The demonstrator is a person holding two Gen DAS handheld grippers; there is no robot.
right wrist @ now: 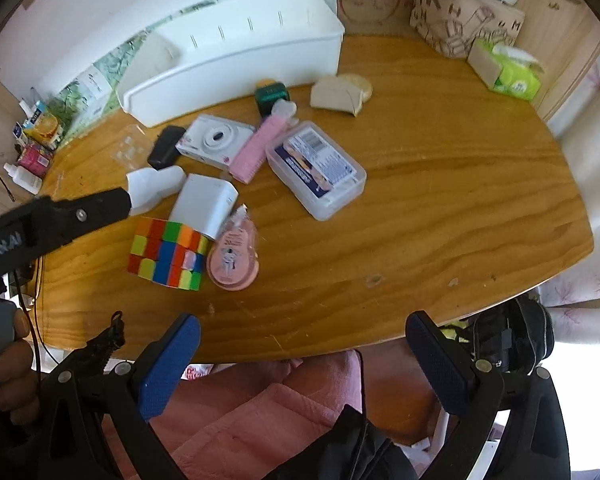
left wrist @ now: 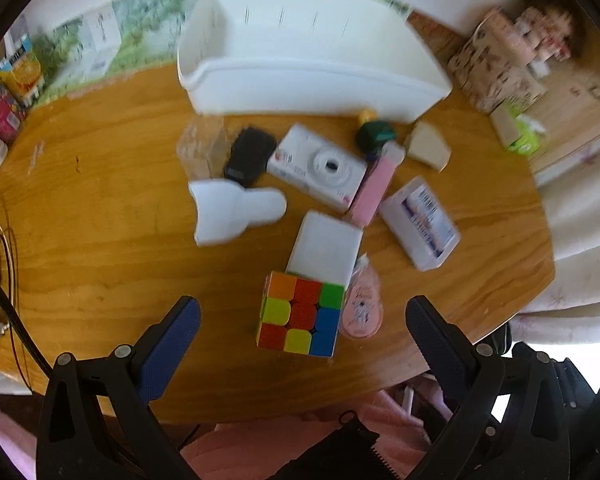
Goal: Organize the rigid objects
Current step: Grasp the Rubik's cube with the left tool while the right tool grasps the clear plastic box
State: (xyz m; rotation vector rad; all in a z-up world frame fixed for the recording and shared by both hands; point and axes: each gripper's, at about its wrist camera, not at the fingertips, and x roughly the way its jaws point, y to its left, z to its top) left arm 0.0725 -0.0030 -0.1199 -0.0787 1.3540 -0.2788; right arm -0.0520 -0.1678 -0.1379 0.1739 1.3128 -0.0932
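A pile of rigid objects lies on the wooden table point(left wrist: 100, 220): a colourful puzzle cube point(left wrist: 300, 314), a white box point(left wrist: 326, 246), a pink round case point(left wrist: 360, 312), a white camera point(left wrist: 320, 166), a pink bar point(left wrist: 374, 186), a clear labelled box point(left wrist: 422, 222), a black item point(left wrist: 250, 156) and a white bottle-shaped piece point(left wrist: 236, 212). A long white bin point(left wrist: 312, 76) stands behind them. My left gripper point(left wrist: 302, 316) is open above the cube. My right gripper point(right wrist: 302, 338) is open over the table's near edge, right of the cube point(right wrist: 166, 254). The left gripper's arm point(right wrist: 56, 220) shows at the left.
A patterned bag point(right wrist: 460, 20) and a green tissue box point(right wrist: 508, 70) stand at the back right. Small bottles and cartons point(right wrist: 36, 132) crowd the back left corner. Cables point(left wrist: 4, 264) hang at the left edge. Pink fabric point(right wrist: 260, 412) lies below the table's near edge.
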